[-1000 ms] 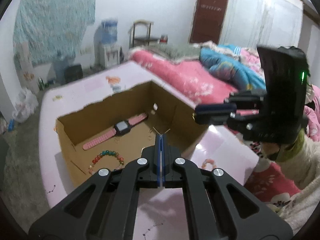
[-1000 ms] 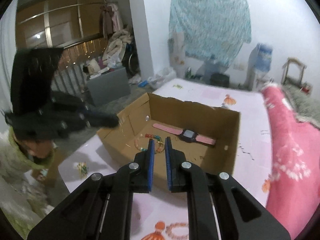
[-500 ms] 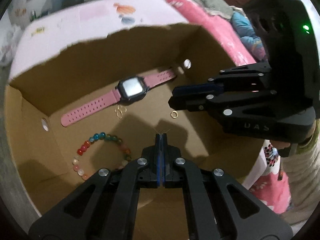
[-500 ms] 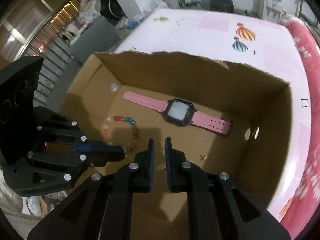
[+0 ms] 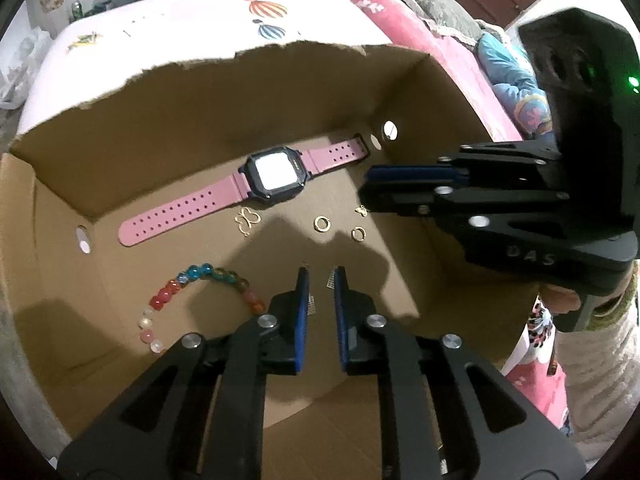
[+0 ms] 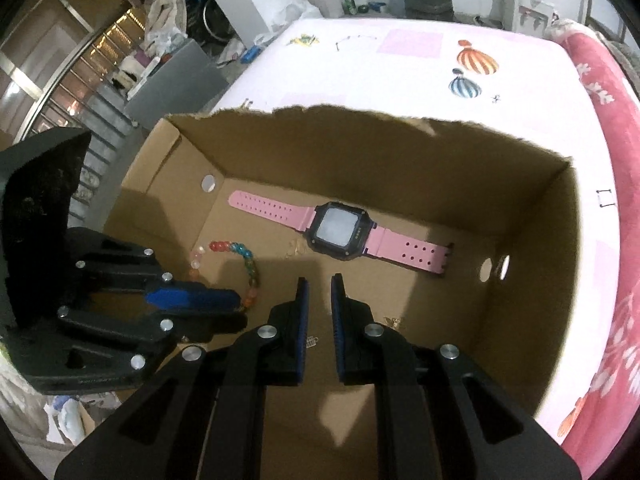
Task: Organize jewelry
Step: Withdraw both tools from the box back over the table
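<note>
An open cardboard box holds a pink-strapped watch, a coloured bead bracelet, a gold butterfly piece and small gold rings. My left gripper hangs inside the box, slightly open and empty, with small silver pieces by its tips. My right gripper is also inside the box, slightly open and empty; it shows at the right of the left wrist view. The watch and bracelet show in the right wrist view too.
The box stands on a pink-white patterned table. A bed with pink bedding lies along the right. A grey cabinet and clutter stand off the table's left side.
Both grippers have lowered from above the table into the box. My left gripper has opened from shut and let go a thin gold piece. More small gold pieces lie on the box floor.
</note>
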